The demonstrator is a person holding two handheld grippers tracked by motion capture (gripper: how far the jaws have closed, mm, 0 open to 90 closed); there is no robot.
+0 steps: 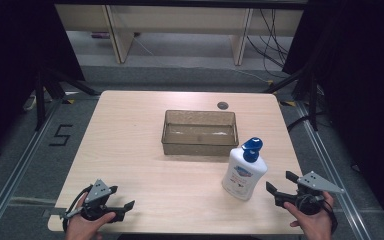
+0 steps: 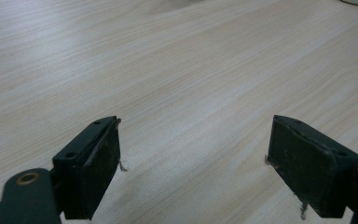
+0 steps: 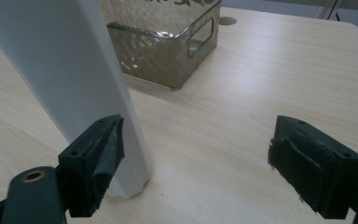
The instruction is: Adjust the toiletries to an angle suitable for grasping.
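Right gripper view: white bottle [image 3: 74,70] beside wide-open, empty right tongs [image 3: 196,163]; left tongs [image 2: 193,163] likewise.

Bottle [image 3: 74,70] top cut off (right gripper view); label print [image 1: 240,176] unreadable.

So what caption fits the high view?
Two open hand-held tongs flank a white pump bottle beside a tray.
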